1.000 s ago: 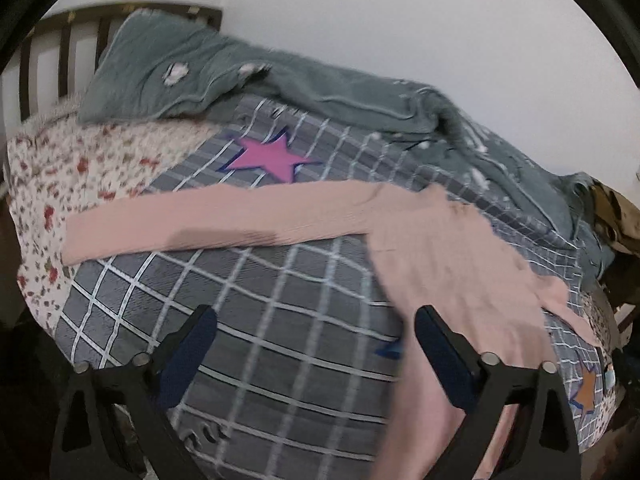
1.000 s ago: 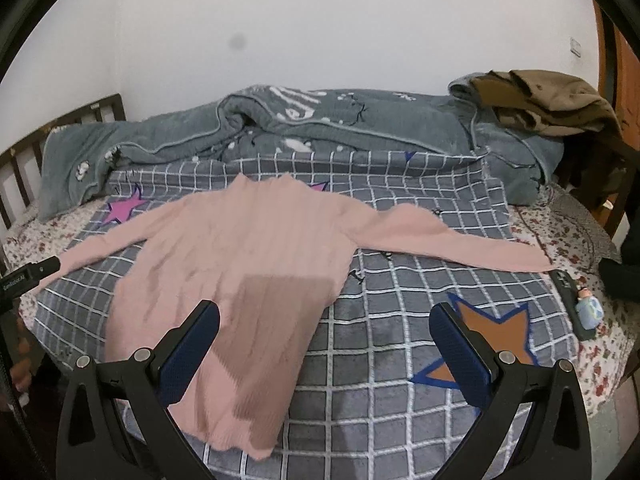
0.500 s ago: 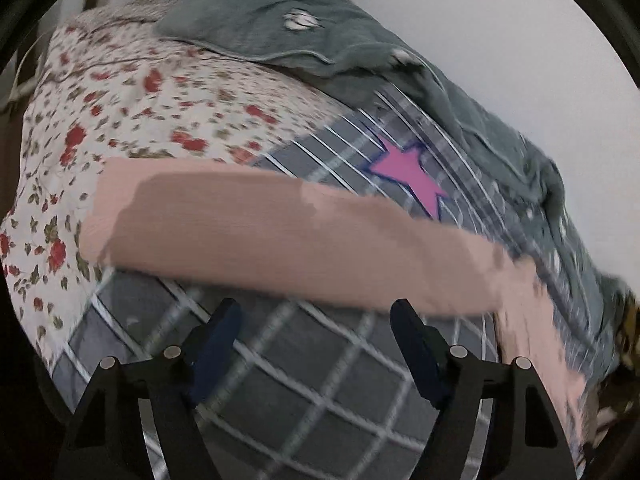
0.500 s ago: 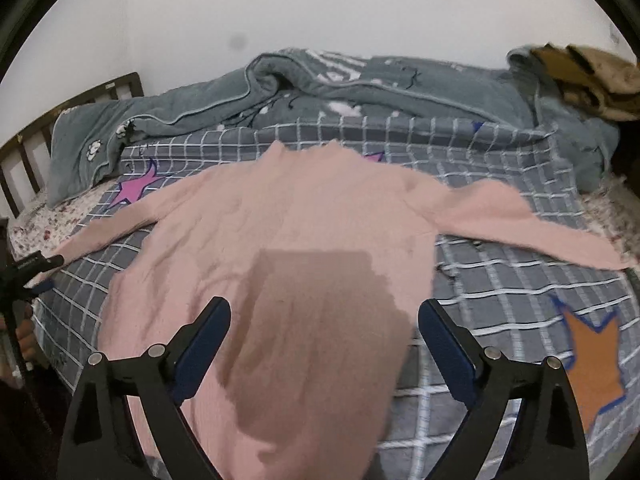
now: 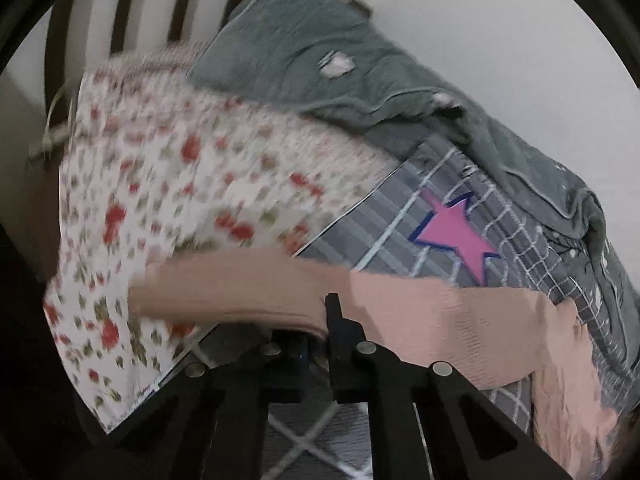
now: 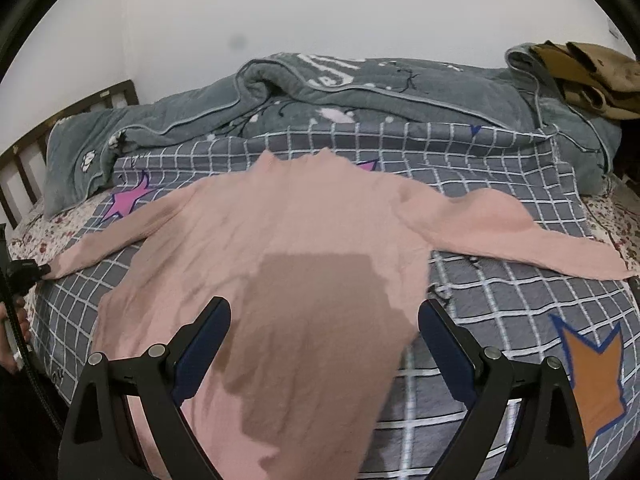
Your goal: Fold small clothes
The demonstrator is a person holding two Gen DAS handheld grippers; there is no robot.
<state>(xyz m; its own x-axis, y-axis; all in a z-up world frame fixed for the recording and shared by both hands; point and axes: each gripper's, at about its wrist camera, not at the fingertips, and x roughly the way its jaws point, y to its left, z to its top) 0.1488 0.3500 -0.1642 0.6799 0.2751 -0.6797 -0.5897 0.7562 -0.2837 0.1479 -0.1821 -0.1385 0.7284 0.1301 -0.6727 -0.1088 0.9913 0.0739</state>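
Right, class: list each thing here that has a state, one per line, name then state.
Pink sweater: spread flat, unfolded, both sleeves out.
Left tongs: shut on the sleeve.
Right tongs: open, above the sweater's hem.
Grey quilt: bunched along the wall.

pink sweater (image 6: 288,240) | flat, sleeves spread | on checked bedspread (image 6: 500,300)

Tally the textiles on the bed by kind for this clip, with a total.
Pink sweater: 1
Grey checked sheet with stars: 1
Floral sheet: 1
Grey-green quilt: 1
Brown garment, on the quilt's far right end: 1
Total: 5
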